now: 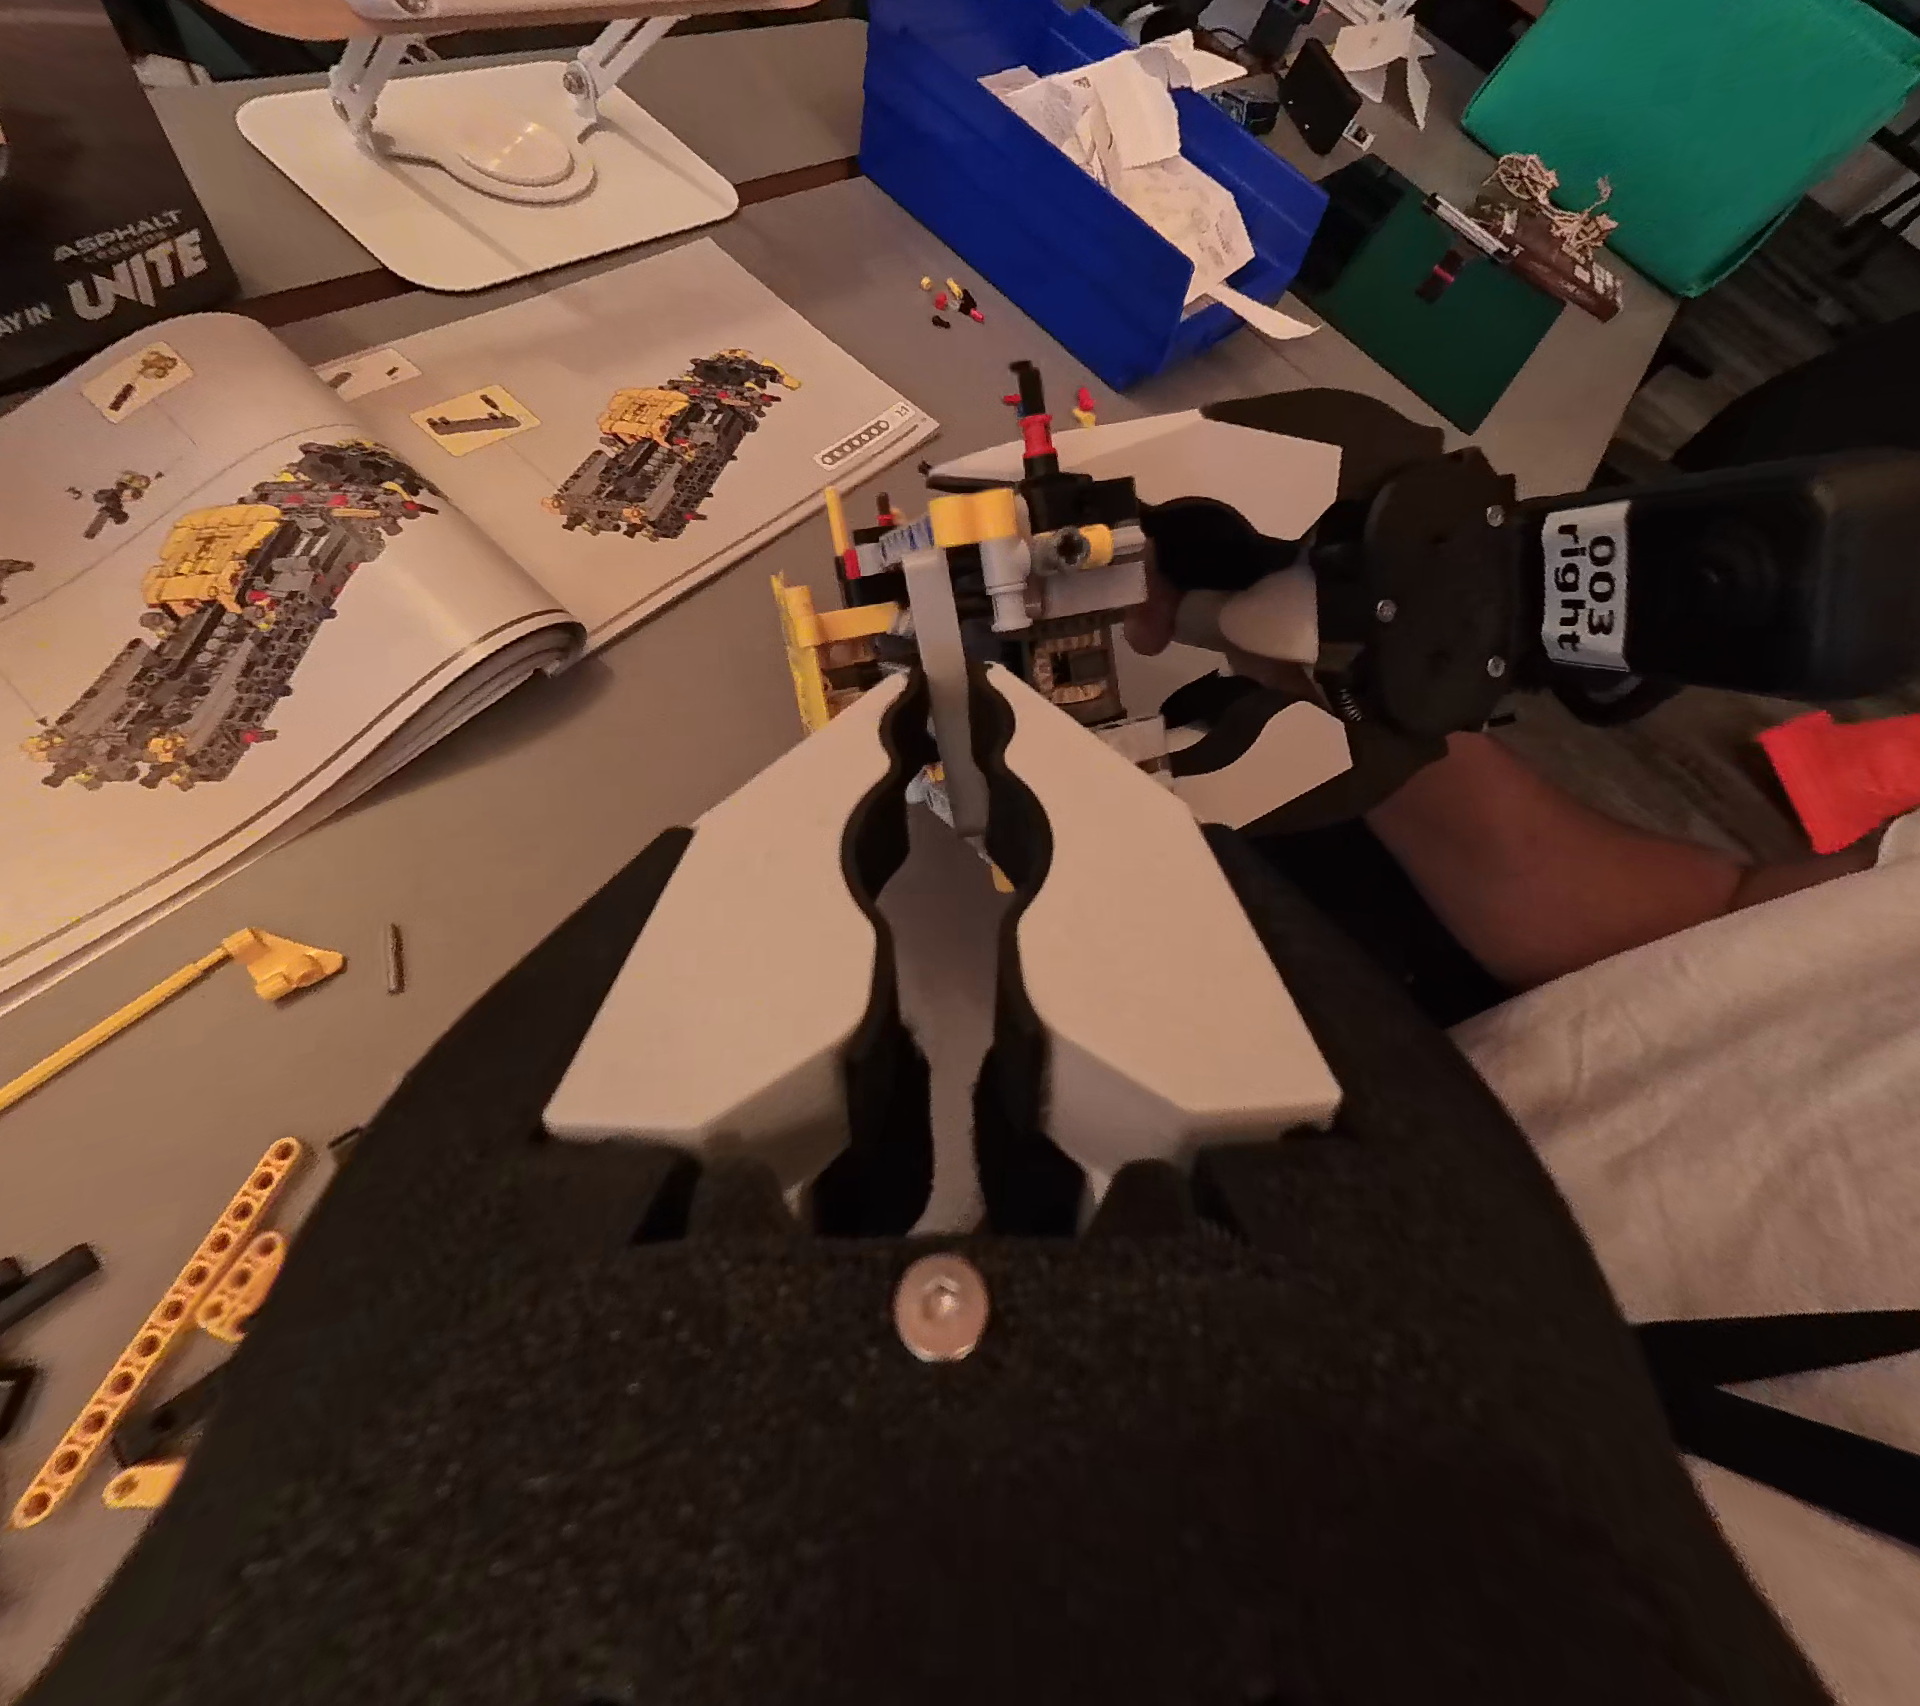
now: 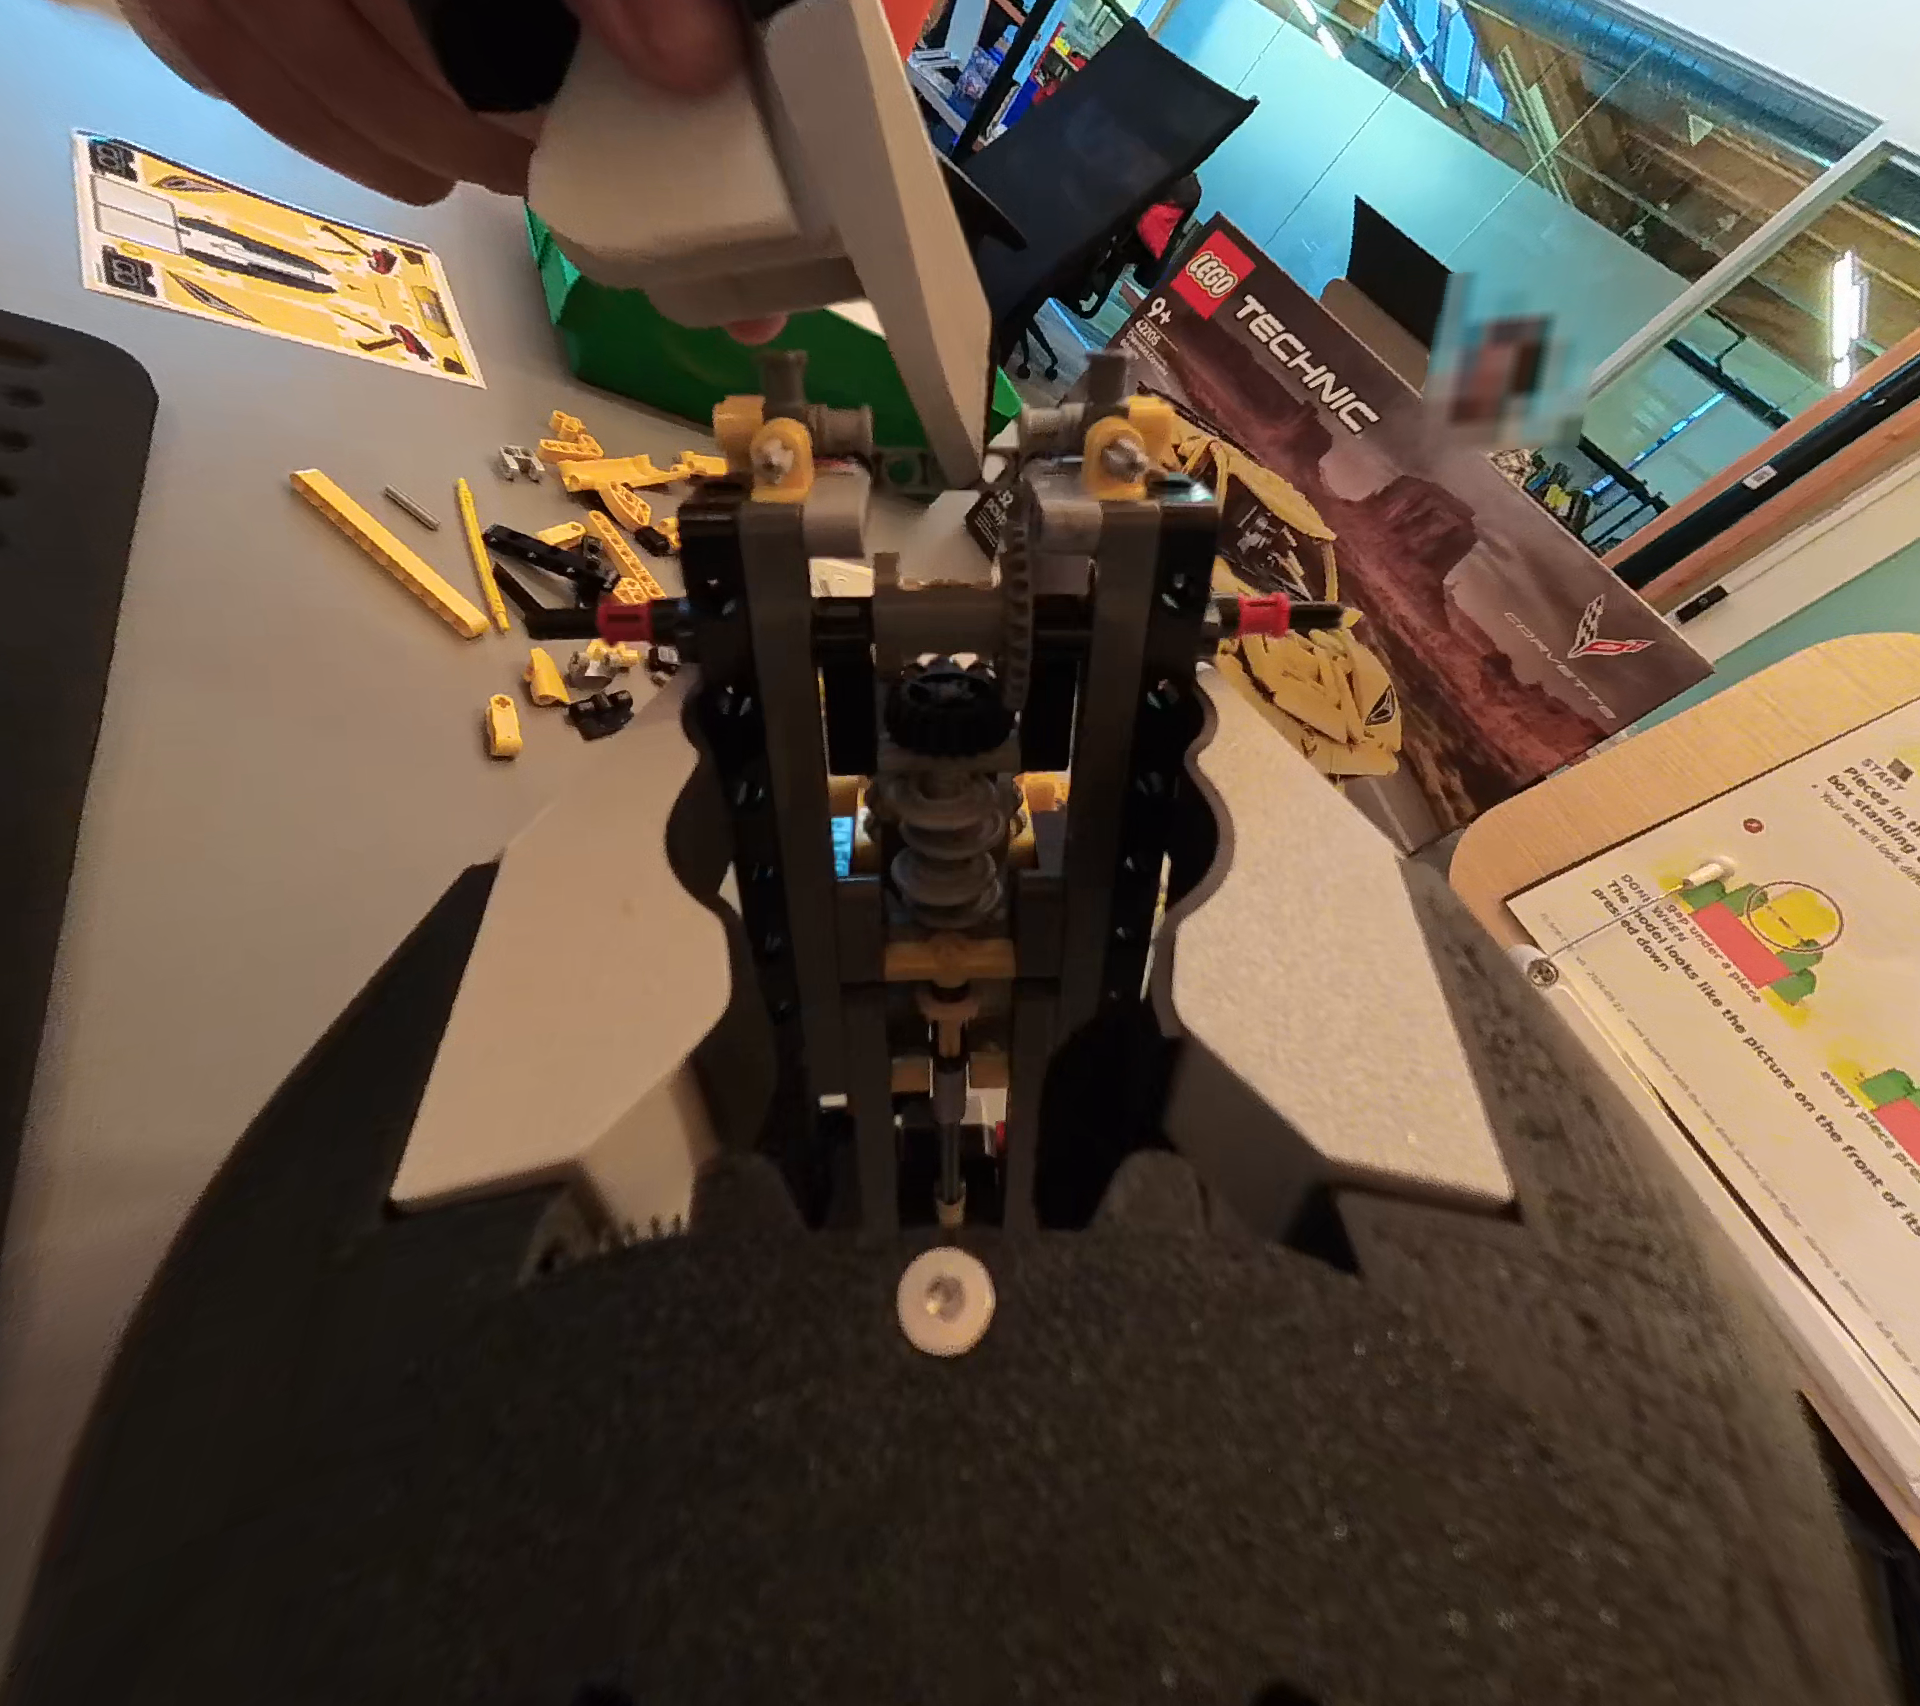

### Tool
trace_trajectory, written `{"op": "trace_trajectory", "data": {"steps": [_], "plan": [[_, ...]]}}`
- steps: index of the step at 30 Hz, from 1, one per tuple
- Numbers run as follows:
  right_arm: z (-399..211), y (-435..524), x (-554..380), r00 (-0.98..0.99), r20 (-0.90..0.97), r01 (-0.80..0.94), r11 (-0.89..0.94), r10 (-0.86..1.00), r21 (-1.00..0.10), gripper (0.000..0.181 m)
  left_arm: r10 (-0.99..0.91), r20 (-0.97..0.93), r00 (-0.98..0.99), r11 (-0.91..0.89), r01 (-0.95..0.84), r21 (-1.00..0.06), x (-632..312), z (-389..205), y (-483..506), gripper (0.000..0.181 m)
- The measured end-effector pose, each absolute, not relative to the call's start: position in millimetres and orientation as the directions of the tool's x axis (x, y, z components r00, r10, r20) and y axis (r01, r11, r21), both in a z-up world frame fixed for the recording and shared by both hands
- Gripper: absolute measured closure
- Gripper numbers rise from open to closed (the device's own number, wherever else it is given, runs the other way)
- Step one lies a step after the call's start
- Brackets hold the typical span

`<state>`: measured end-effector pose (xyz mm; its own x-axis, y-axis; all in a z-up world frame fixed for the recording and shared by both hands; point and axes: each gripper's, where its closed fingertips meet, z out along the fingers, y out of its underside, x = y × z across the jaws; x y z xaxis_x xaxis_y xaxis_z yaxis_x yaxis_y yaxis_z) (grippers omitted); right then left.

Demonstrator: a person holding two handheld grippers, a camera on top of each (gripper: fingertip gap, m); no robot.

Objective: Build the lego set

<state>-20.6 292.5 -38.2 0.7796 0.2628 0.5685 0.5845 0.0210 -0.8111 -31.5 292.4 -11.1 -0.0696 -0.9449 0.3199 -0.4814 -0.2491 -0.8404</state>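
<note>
My right tongs (image 2: 951, 835) clamp the half-built lego model (image 2: 945, 721) above the tabletop (image 1: 644, 783); my left tongs (image 1: 951, 690) pinch a grey beam (image 1: 951, 700) against its end.

- A flat grey table (image 1: 665, 825) carries everything.
- An open instruction booklet (image 1: 343, 576) with pictures of a yellow-and-grey model lies flat on it.
- A white stand base (image 1: 488, 170) sits behind the booklet.
- A blue plastic bin (image 1: 1049, 202) holding crumpled white paper stands to the right of the stand.
- Small red, yellow and black pins (image 1: 951, 300) lie just beside the bin.
- A long yellow holed beam (image 1: 156, 1324) lies near the table's front.
- A yellow-and-white sticker sheet (image 2: 270, 264) lies flat.
</note>
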Motion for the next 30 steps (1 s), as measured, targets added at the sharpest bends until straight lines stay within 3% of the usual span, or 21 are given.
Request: {"op": "trace_trajectory", "data": {"steps": [12,17,30], "plan": [[-45,292,-17,0.727,0.638,0.672,-0.07,0.254,-0.737,0.098,-0.996,0.018,-0.092,0.035,-0.549,-0.835,-34,-13,281,0.174],[-42,289,-19,0.749,0.609,0.627,0.015,0.261,-0.779,0.097,-0.994,0.045,-0.103,0.015,-0.52,-0.854,-33,-9,273,0.174],[-44,291,-18,0.761,0.623,0.645,-0.105,0.183,-0.757,0.097,-0.991,-0.125,-0.037,0.127,-0.507,-0.852,-37,-9,279,0.174]]}}
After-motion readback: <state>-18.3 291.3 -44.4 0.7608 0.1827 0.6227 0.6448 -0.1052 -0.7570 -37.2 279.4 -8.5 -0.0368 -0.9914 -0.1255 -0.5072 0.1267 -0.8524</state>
